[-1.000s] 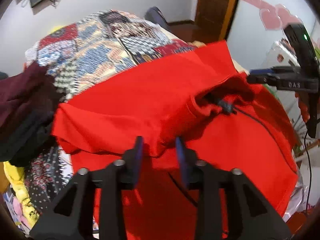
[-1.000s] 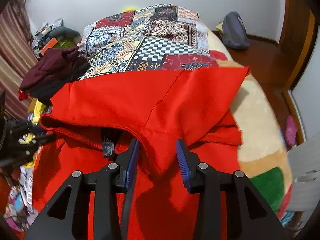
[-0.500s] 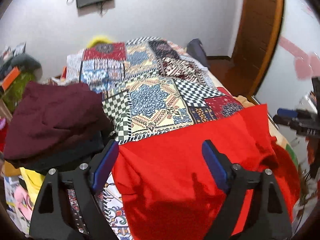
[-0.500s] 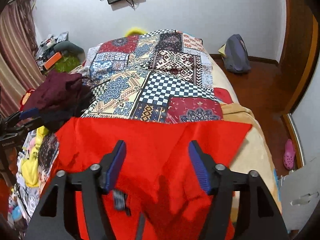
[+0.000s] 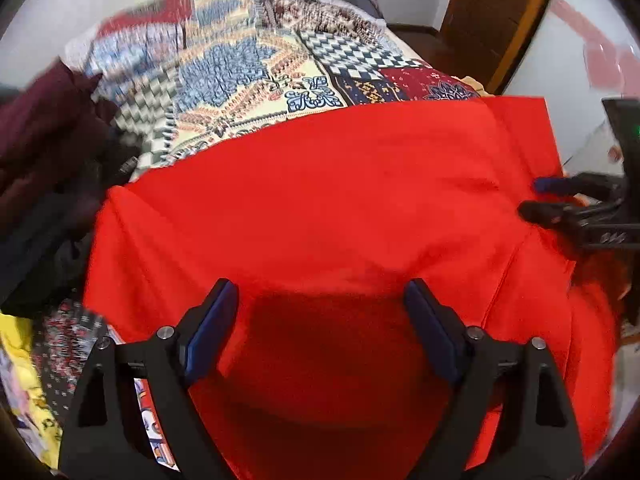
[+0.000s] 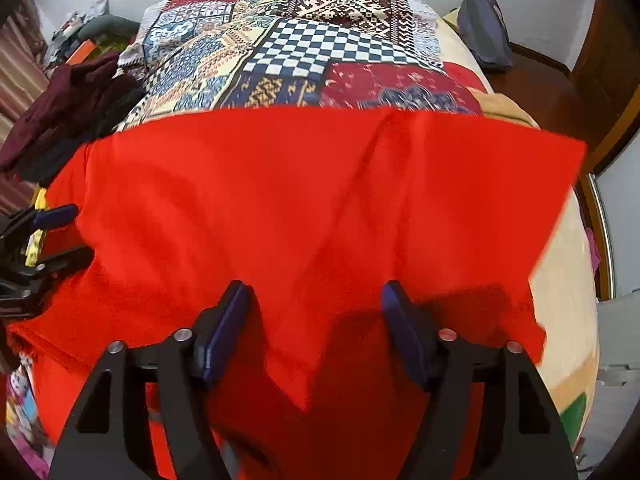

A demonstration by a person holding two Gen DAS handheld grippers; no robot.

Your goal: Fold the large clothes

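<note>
- One red garment (image 5: 320, 208) lies spread across the near part of the bed, its far edge straight over one patchwork quilt (image 5: 248, 64).
- In the right wrist view the garment (image 6: 320, 200) shows one diagonal crease and one pointed corner hanging toward the camera between the jaws.
- One pile of dark maroon clothes (image 5: 44, 152) sits at the garment's left edge; how many pieces it holds cannot be told.
- One blue-grey bag (image 6: 486, 28) lies on the wooden floor beyond the bed's right side.
- One strip of yellow cloth (image 5: 20, 360) shows at the lower left, beside the bed; the blur hides what it is.
- Two grippers are in view, each with two blue pads.
- The left gripper (image 5: 320, 332) stands wide, and its jaws have just been opening. Red cloth lies under the gap, but neither pad presses on it; it holds nothing.
- The right gripper (image 6: 318, 328) stands fairly wide, somewhat narrower than the left, and its jaws have also just been opening. The garment's hanging corner lies in the gap, and the pads are apart from it.
- Each gripper shows in the other's view: the right one (image 5: 544, 196) at the garment's right edge, the left one (image 6: 60, 232) at its left edge, both with jaws parted.
</note>
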